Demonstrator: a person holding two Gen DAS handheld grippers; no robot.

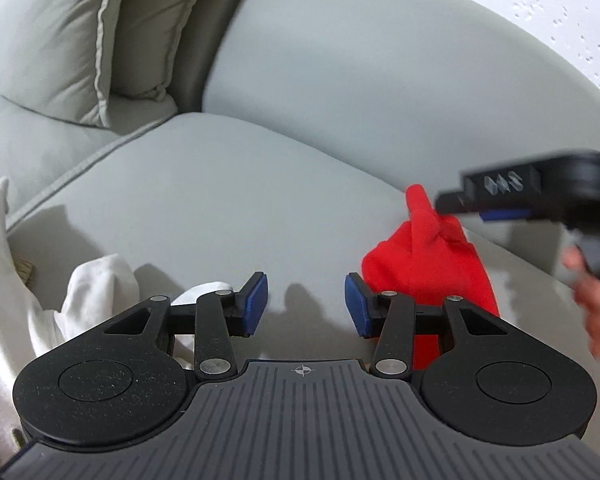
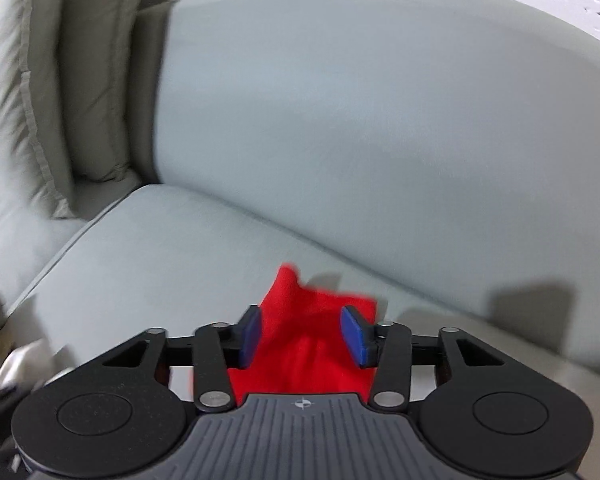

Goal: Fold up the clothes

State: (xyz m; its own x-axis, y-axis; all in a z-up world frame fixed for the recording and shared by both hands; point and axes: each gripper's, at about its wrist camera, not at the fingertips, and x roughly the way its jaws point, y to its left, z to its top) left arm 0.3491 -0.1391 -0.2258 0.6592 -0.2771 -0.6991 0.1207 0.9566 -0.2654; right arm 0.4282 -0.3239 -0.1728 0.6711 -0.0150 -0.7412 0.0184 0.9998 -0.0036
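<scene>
While the pale grey fabric sofa [image 2: 380, 128] fills nearly everything I can see, with its flanged back cushions [image 1: 52, 40] off to one side and its broad seat cushion [image 1: 220, 200] serving as my work surface, the folding itself looks barely begun to me. Nothing on that seat lies flat or squared; I judge that spreading, smoothing and every fold are still ahead.

A heap of crumpled white cotton clothing [image 1: 96, 284] sits at the seat's edge, beside my left gripper [image 1: 306, 304], untouched as far as I can tell.

Smaller, and the piece in hand, is a bright red knit garment [image 2: 300, 340]. It lies bunched on the seat cushion, just beside the sofa's armrest [image 1: 532, 272], with one twisted corner poking upward and soft ridges across it. It looks thin and limp, likely to sag once lifted.

My right gripper [image 2: 300, 336] hovers over that red cloth, pads apart, the fabric showing between them but not pinched. The left one is released too, its blue pads [image 1: 256, 300] spread over bare cushion, grasping nothing. A person's hand [image 1: 598, 304] grips the right tool's handle.
</scene>
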